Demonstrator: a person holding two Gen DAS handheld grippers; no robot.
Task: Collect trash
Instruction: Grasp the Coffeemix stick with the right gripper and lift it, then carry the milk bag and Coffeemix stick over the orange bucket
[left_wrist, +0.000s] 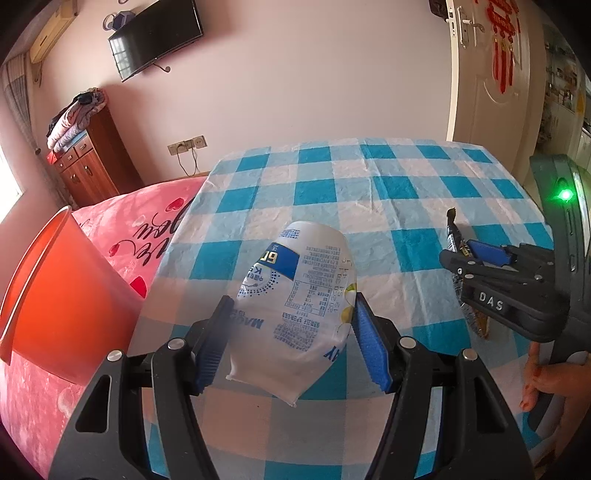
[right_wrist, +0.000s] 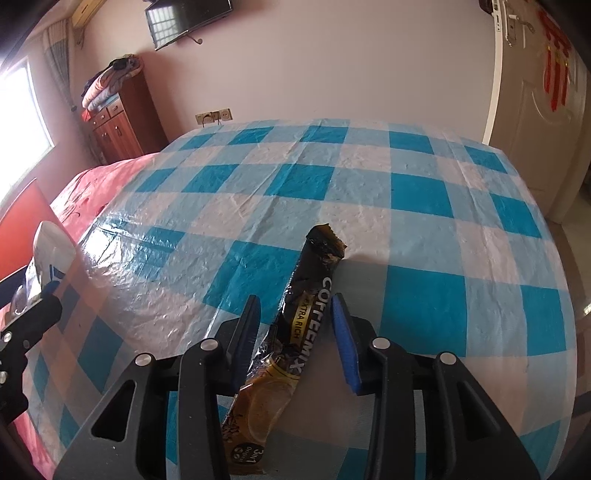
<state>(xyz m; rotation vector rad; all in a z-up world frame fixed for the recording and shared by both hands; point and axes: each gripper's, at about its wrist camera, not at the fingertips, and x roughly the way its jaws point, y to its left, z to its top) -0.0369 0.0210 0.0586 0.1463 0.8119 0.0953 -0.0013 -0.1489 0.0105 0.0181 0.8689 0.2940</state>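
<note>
The left gripper (left_wrist: 291, 332) holds a white pouch (left_wrist: 299, 295) with blue print, its blue pads (left_wrist: 369, 343) pressed against the pouch's sides, above the checked tablecloth (left_wrist: 369, 184). An orange bin (left_wrist: 55, 295) stands to its left, beside the pink bedspread (left_wrist: 147, 221). The right gripper (right_wrist: 291, 332) has a black coffee sachet (right_wrist: 306, 314) between its jaws; the sachet leans on the left pad, with a gap to the right pad (right_wrist: 345, 347), so I cannot tell whether it is gripped. The sachet's torn end points away over the cloth.
</note>
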